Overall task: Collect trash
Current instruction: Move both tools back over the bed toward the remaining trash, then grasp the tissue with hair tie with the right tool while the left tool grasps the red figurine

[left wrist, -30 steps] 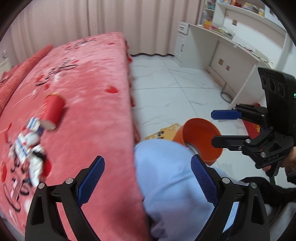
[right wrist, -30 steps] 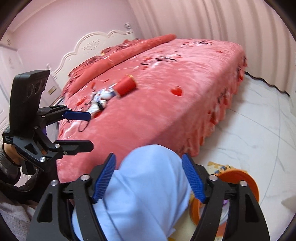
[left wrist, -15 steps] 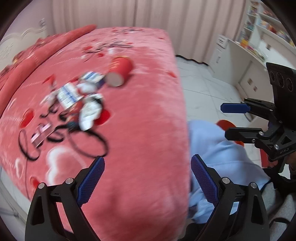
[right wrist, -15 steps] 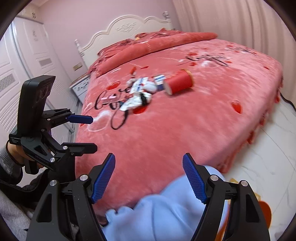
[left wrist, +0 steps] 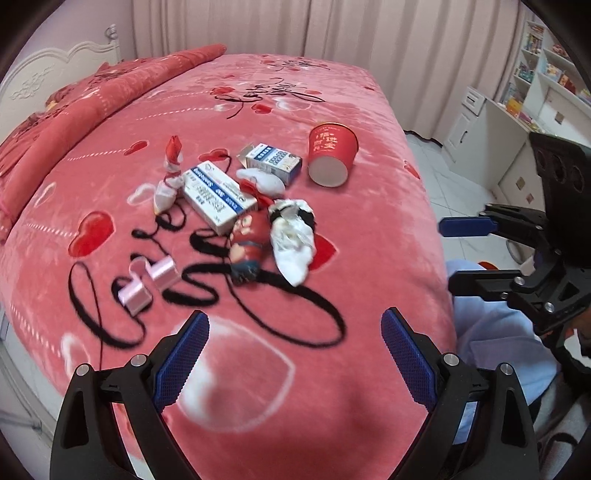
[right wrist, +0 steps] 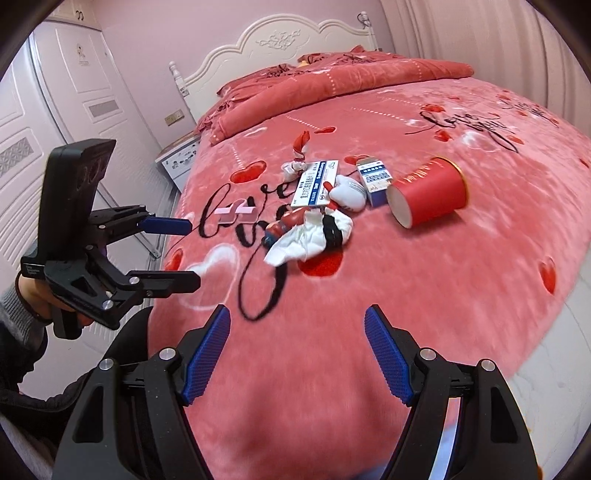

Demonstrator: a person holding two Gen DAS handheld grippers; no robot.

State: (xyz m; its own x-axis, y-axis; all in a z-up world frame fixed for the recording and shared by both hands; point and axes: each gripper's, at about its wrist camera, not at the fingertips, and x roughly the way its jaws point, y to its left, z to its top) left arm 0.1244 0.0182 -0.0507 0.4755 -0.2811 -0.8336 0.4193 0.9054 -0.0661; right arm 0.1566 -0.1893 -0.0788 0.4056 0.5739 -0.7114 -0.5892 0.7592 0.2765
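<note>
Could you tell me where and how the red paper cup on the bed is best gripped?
The red paper cup lies tipped on its side on the bedspread, so I would probably come from above and close across its round wall mid-length. The right gripper is open.

Red plush bedspread (left wrist: 369, 177) printed with hearts and black script; carved white headboard (right wrist: 295, 40); pale pleated curtains (left wrist: 332, 33); white wardrobe doors (right wrist: 55, 110).

Left gripper (left wrist: 291, 354) with jaws apart and empty above red bedspread (left wrist: 369, 177). Ahead: tipped red paper cup (left wrist: 332, 155), two white-and-blue boxes (left wrist: 218, 197), crumpled white wrapper (left wrist: 293, 240), pink ribbon pieces (left wrist: 147, 282). Right gripper (left wrist: 465, 254) at right edge, likewise apart.
</note>
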